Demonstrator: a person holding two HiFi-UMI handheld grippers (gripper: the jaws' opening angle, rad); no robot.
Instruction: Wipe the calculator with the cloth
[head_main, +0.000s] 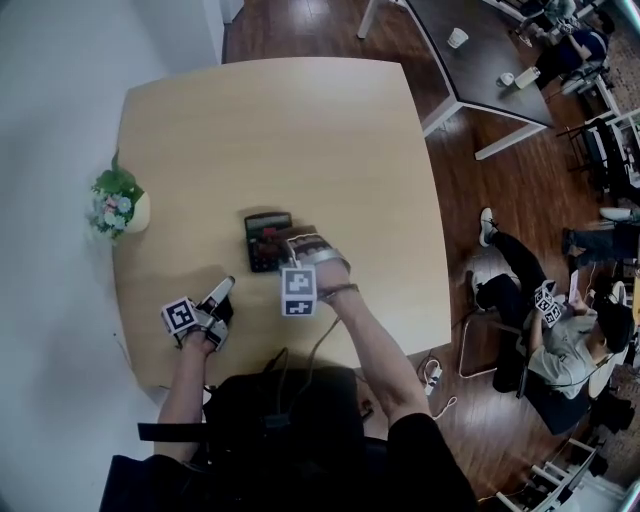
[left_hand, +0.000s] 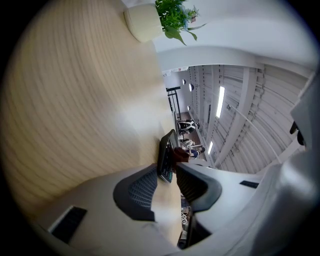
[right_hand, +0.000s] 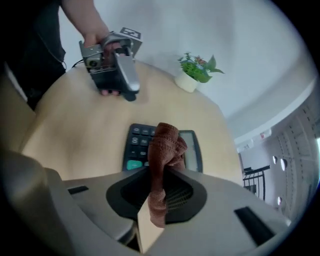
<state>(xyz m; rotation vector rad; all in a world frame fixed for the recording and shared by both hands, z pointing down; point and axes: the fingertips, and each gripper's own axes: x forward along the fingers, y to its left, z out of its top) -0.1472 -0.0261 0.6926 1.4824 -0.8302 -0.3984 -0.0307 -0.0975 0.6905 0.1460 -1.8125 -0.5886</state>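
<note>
Jaws of the right gripper (right_hand: 161, 172) clamp the brown cloth (right_hand: 167, 145) over the calculator (right_hand: 137, 142) keys, mid-table. The left gripper (left_hand: 167, 175) waits near-left, its jaws slightly apart and empty. This looks like the wiping step; next, sweep the cloth across the display.

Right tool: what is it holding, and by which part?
The right tool pinches the brown cloth mid-length, a bunched end over the calculator.

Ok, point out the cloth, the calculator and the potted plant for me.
cloth (right_hand: 165, 145), right gripper view, bunched upper fold.
calculator (head_main: 262, 246), head view, keypad.
potted plant (head_main: 117, 205), head view, flowers.
</note>
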